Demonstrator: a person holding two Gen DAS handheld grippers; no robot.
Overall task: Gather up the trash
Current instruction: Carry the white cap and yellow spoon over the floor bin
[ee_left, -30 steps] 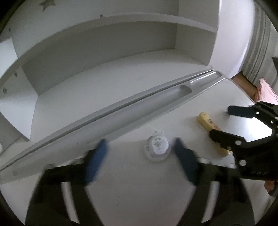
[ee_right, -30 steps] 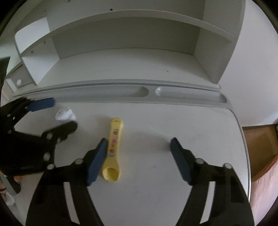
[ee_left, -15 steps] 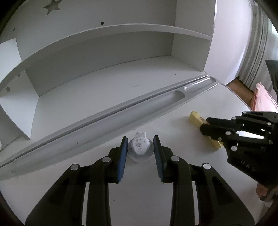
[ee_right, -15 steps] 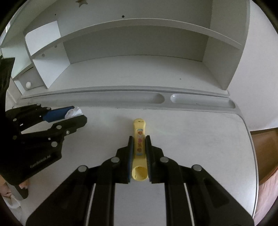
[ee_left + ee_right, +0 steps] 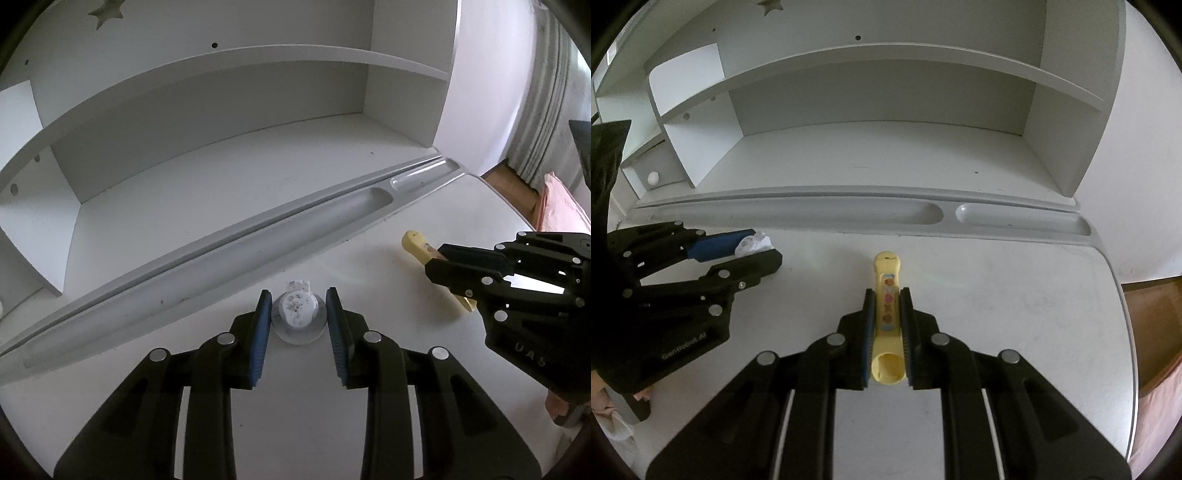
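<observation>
A small clear plastic cup with a speckled white lid (image 5: 298, 314) sits on the white desk (image 5: 295, 413). My left gripper (image 5: 297, 297) is shut on it, one blue pad against each side. In the right wrist view the same cup (image 5: 755, 242) shows white between the left gripper's (image 5: 765, 245) fingers. A yellow tube with a sticker strip (image 5: 887, 266) lies lengthwise on the desk (image 5: 1015, 314), open end toward the camera. My right gripper (image 5: 886, 297) is shut on its middle. From the left wrist view, the tube's far end (image 5: 415, 242) sticks out past the right gripper (image 5: 434, 260).
A long grooved pen tray (image 5: 849, 214) runs along the desk's back edge, with a white shelf unit (image 5: 886, 155) behind it. A small drawer with a round knob (image 5: 653, 178) is at the left. Pink fabric (image 5: 557, 206) and wooden floor lie beyond the desk's right edge.
Both grippers stood open a second ago, and the tube lay beside the right gripper's left finger. The left has closed on the cup, the right on the tube. Both have kept still since.
</observation>
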